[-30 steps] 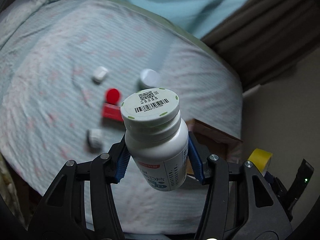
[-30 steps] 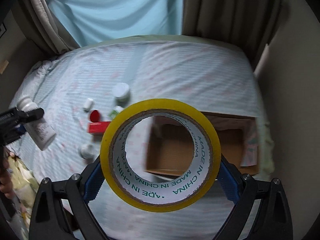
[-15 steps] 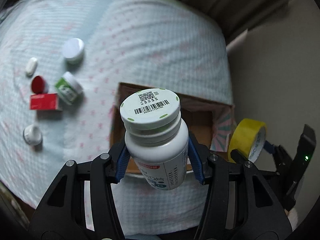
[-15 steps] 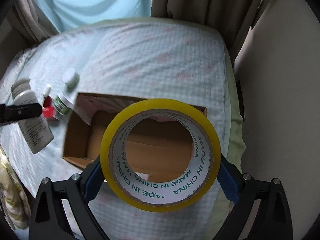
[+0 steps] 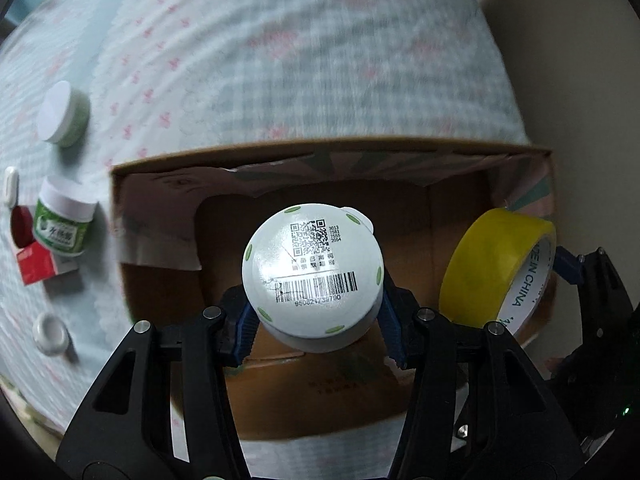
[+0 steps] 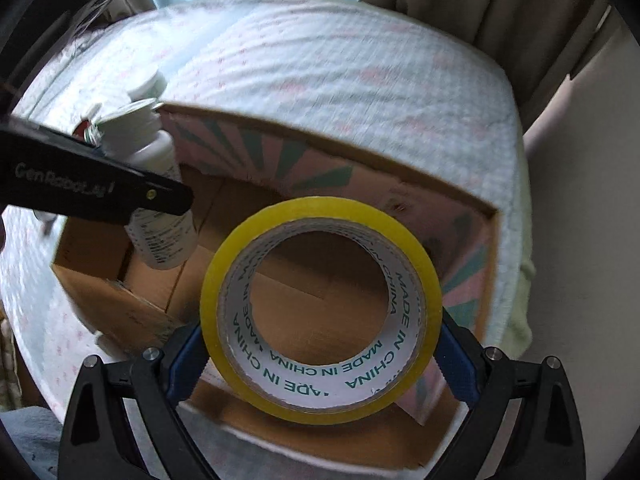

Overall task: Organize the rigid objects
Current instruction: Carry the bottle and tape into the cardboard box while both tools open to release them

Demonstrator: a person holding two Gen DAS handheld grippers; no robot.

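Note:
My left gripper (image 5: pixel 316 332) is shut on a white pill bottle (image 5: pixel 314 276) with a barcode on its cap, held over the left part of an open cardboard box (image 5: pixel 160 216). The bottle also shows in the right wrist view (image 6: pixel 160 216), inside the box opening. My right gripper (image 6: pixel 320 356) is shut on a yellow tape roll (image 6: pixel 320 312), held above the box (image 6: pixel 472 248). The roll also shows in the left wrist view (image 5: pixel 496 268) at the box's right side.
The box sits on a checked bedspread (image 5: pixel 300 60). Left of it lie a green-and-white jar (image 5: pixel 64 226), a white-lidded jar (image 5: pixel 62 114), a red box (image 5: pixel 34 266), a red cap (image 5: pixel 22 224), a small white cap (image 5: pixel 50 332). Curtains (image 6: pixel 500 12) hang behind.
Both grippers have moved closer to the box and lower over it. The bottle now hangs over the box's inside, and the tape roll is over its right part.

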